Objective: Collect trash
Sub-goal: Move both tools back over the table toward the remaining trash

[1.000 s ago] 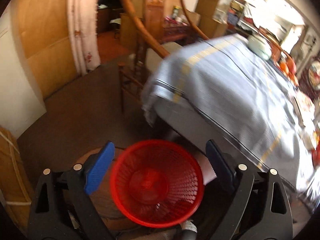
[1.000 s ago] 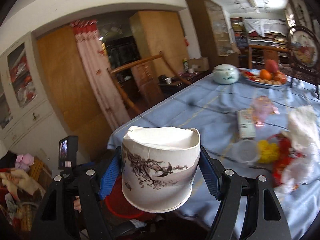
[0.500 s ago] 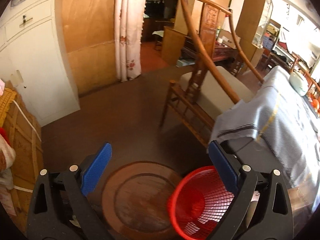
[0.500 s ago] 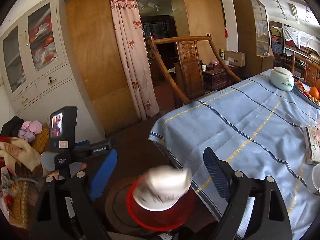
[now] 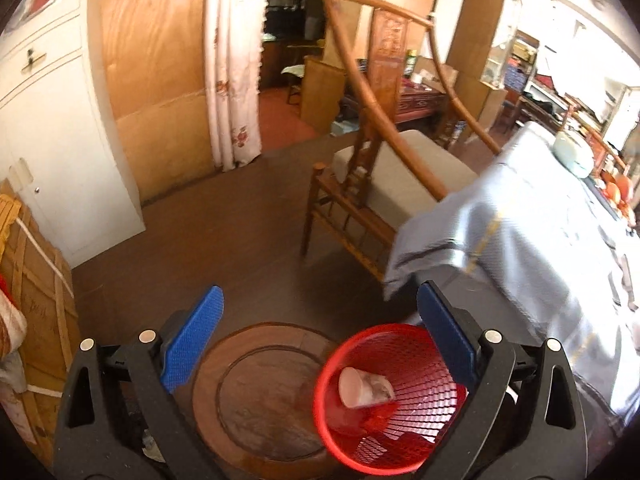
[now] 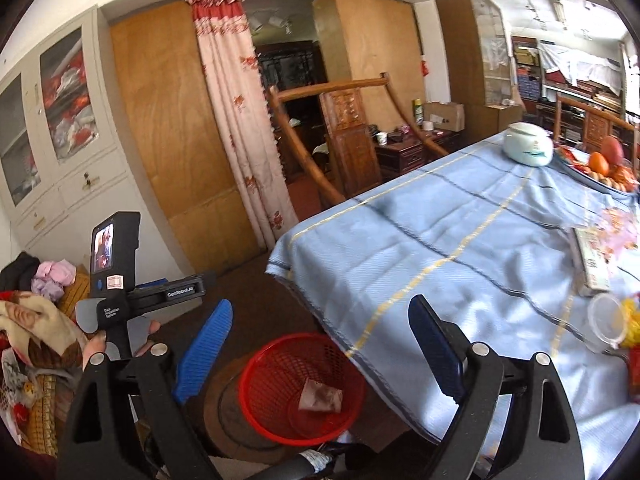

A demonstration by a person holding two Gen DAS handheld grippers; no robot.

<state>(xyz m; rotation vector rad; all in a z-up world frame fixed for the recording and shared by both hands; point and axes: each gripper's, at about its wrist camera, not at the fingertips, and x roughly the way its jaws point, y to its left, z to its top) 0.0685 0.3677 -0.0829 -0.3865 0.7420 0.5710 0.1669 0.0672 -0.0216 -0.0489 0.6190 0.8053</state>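
Observation:
A red mesh trash basket [image 5: 390, 394] stands on a round wooden stool [image 5: 256, 392] beside the table. A paper cup [image 5: 364, 387] lies on its side inside the basket; it also shows in the right wrist view [image 6: 320, 396], in the basket [image 6: 300, 386]. My left gripper [image 5: 320, 344] is open and empty above the stool and basket. My right gripper [image 6: 320, 344] is open and empty above the basket. On the table at the right lie a clear plastic cup [image 6: 608, 320], yellow and red wrappers [image 6: 632, 320] and a flat box [image 6: 592, 260].
A table under a blue cloth [image 6: 460, 240] fills the right side. A wooden chair [image 5: 384, 176] stands at its far end. A white lidded pot [image 6: 528, 146] and a fruit plate [image 6: 604, 168] sit far on the table. White cabinets [image 5: 48, 120] and a roped carton [image 5: 36, 312] stand left.
My right gripper opened and let go of the paper cup, which fell into the red basket. My left gripper swung left, away from over the basket.

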